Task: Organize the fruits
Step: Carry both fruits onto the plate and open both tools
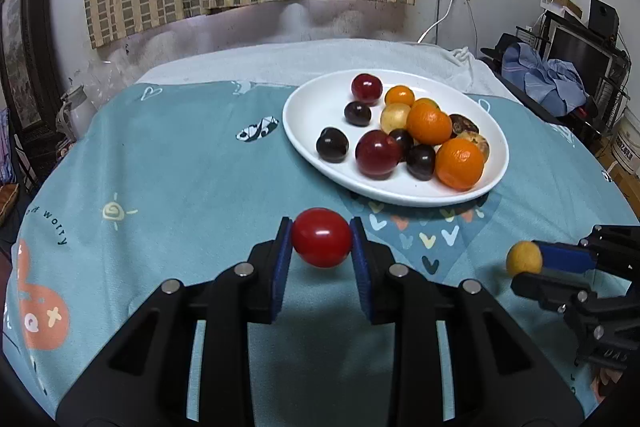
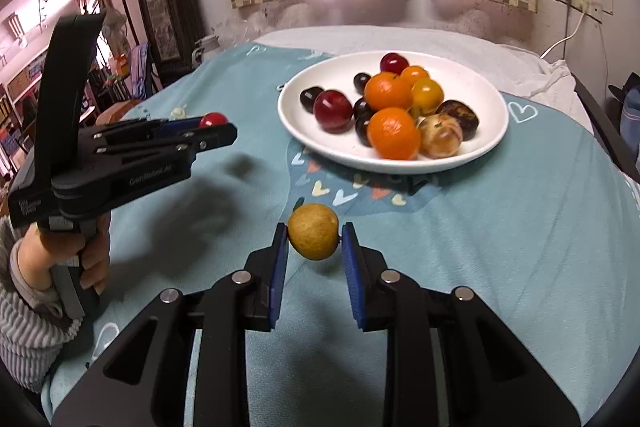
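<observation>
Left tongs (image 1: 321, 243): blue ribbed pads clamped on a glossy, smooth red tomato (image 1: 321, 243), held above the cloth.
Right tongs (image 2: 314, 231): clamped on a dull, pitted yellow round fruit (image 2: 313, 231).
Plate (image 1: 308, 115): white, oval, glazed, holding oranges and dark plums.
Counter (image 1: 180, 167): teal printed cloth.

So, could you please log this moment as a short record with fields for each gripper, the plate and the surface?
left gripper: shut on red tomato, held above the cloth
right gripper: shut on yellow fruit, held above the cloth
white plate: holds oranges, red plums, dark cherries and a few other fruits, piled toward its right side
surface: teal patterned cloth
held fruits: both short of the plate
</observation>
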### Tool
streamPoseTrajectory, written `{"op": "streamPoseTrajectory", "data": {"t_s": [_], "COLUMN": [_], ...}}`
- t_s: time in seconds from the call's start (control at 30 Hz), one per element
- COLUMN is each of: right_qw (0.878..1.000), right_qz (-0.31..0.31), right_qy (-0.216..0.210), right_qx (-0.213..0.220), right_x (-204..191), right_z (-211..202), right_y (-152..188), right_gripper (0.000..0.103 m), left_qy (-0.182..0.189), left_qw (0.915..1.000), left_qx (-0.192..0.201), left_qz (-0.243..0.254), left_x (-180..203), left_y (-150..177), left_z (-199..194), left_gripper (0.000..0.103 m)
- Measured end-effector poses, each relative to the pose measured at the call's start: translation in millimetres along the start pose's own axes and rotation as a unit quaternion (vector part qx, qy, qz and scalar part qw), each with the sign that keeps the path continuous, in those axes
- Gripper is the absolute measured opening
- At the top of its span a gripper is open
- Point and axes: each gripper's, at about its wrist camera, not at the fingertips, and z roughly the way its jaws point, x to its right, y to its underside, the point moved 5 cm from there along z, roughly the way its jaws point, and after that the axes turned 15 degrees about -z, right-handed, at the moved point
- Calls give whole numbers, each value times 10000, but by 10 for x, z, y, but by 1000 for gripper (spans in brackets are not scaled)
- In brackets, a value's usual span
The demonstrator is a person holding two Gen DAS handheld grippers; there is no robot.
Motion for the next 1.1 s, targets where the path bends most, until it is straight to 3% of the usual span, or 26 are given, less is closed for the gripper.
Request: {"op": "streamPoseTrajectory", "data": {"t_s": [0.3, 0.57, 0.8, 0.9, 0.93, 0.97, 1.03, 1.07, 1.1], "right_qw": [9990, 9970, 9949, 9958, 9963, 9961, 9938, 9927, 9915], "right_qz": [157, 252, 590, 662, 678, 732, 1001, 1106, 1174], "right_qy": [225, 539, 512, 444, 414, 421, 415, 385, 442], "right_qx": [354, 503, 634, 449, 333, 265, 265, 300, 353], "right_x": [287, 722, 1112, 1210, 1230, 1257, 1334, 1355, 1371], "right_z": [-237, -310, -65, 199, 304, 388, 524, 554, 553], "right_y": [-246, -584, -824, -845, -839, -837, -806, -792, -772], "right_gripper": [27, 27, 27, 27, 27, 30, 39, 60, 64], "left_qy": [-56, -62, 86, 107, 146, 195, 199, 220, 247], "left_qw": [9996, 9985, 9989, 9991, 9993, 9995, 9996, 9996, 9995], "left_qx": [237, 316, 189, 63, -7, -54, 14, -9, -36], "left_qz": [120, 442, 424, 401, 345, 263, 175, 184, 176], "left_x": [139, 469, 642, 676, 680, 678, 662, 657, 651], "left_y": [-230, -551, -699, -685, -670, -654, -630, -625, -624], "left_z": [-85, 115, 455, 651, 726, 785, 822, 833, 834], "left_gripper": [29, 30, 30, 30, 44, 74, 80, 81, 81]}}
